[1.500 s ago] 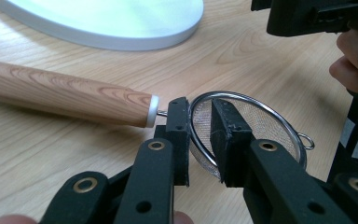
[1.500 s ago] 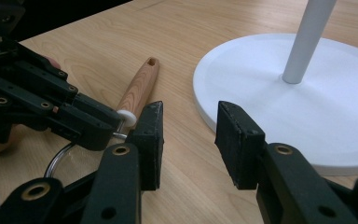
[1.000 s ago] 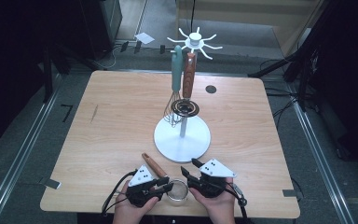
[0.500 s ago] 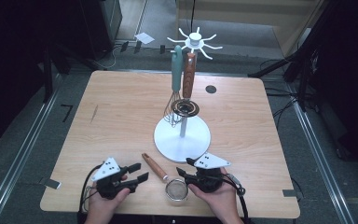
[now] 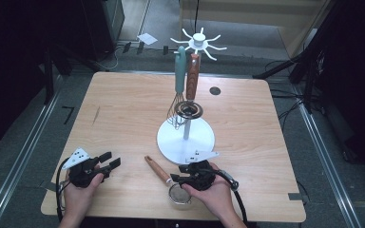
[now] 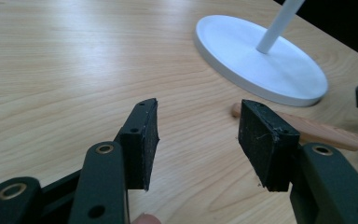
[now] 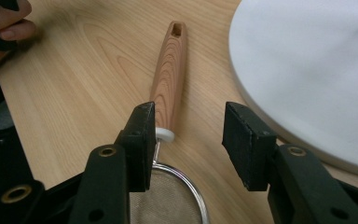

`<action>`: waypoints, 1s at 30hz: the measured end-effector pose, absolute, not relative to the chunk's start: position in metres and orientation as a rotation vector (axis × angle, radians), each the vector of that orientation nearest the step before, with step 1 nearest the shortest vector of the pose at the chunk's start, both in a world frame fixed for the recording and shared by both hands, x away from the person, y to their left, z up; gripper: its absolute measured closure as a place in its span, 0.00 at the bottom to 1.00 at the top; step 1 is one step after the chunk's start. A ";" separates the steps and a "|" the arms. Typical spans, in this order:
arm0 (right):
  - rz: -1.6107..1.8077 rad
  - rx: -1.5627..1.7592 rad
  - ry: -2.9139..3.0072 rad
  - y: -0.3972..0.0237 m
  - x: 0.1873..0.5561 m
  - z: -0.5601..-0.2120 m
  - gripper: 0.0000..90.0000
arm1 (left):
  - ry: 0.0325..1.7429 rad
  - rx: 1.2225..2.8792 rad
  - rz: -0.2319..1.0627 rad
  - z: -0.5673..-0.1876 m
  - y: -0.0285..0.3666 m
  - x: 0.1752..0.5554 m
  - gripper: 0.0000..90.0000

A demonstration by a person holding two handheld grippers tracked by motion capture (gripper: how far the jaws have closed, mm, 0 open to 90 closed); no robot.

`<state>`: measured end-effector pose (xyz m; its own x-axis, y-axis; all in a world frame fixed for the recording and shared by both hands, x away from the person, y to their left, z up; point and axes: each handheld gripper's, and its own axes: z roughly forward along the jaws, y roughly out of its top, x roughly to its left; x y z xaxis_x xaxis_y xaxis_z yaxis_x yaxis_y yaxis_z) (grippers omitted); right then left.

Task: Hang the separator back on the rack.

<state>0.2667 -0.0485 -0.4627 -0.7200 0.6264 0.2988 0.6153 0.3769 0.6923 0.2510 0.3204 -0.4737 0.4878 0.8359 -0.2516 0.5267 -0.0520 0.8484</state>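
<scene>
Wood-handled and lying flat on the pale wooden table (image 5: pixel 123 109), a small mesh strainer (image 5: pixel 164 175) sits near the front edge, its round wire bowl half hidden under the right gripper (image 5: pixel 186 180) in the high view and cut off at the bottom of the right gripper view. The right gripper's jaws have just been closing but stand apart, straddling the white collar where handle meets bowl; whether the left pad brushes the wire cannot be told. At 9 o'clock from the strainer, the left gripper (image 5: pixel 108 164) hovers over bare tabletop, its jaws having just been opening, parted with nothing between them; its square black pads look rough and foam-like. The handle, grained brown with a slot at its tip, points toward 11 o'clock. At 12 o'clock rises a white stand (image 5: pixel 186 138) with a smooth round base, slim pole and spoked top, from which hang a teal-handled whisk (image 5: pixel 178 90) and a brown-handled utensil (image 5: pixel 192 83); that utensil's dark coiled head is hard to make out
</scene>
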 end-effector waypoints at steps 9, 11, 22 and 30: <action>1.212 1.269 2.733 -0.030 0.278 -0.465 0.65 | 1.211 1.742 0.453 -0.476 0.337 0.256 0.52; 1.189 1.284 2.749 -0.026 0.280 -0.468 0.65 | 1.222 1.736 0.454 -0.477 0.340 0.256 0.52; 1.122 1.372 2.808 -0.014 0.286 -0.472 0.64 | 1.218 1.755 0.413 -0.483 0.337 0.260 0.52; 1.034 1.300 2.825 -0.005 0.281 -0.477 0.78 | 1.221 1.756 0.410 -0.484 0.337 0.261 0.52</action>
